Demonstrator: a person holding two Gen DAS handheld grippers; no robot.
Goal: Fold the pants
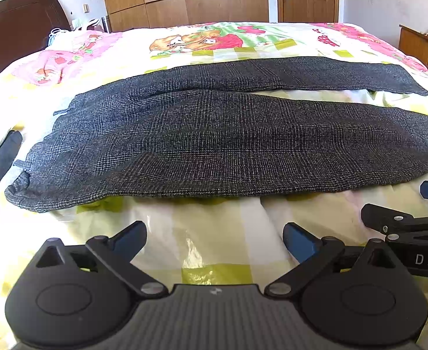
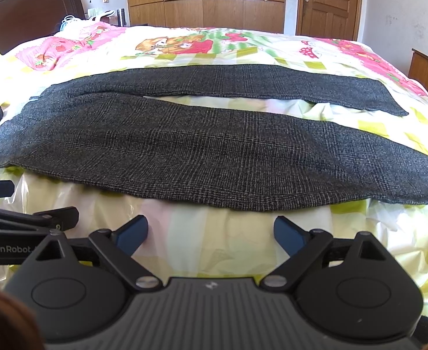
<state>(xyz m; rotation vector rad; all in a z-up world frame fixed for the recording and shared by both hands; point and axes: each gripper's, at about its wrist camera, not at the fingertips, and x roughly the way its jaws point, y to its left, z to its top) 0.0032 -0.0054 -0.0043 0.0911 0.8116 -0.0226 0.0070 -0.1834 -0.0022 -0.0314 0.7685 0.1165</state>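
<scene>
The dark grey checked pants point(image 1: 228, 134) lie spread flat across the bed point(image 1: 214, 233), waistband to the left, legs running right. The left gripper point(image 1: 214, 240) and right gripper point(image 2: 211, 233) hover side by side just short of the near leg, level, jaws wide open and empty.

Dark grey checked pants point(image 1: 214, 134) lie flat, unfolded, legs spread apart rightward.
</scene>
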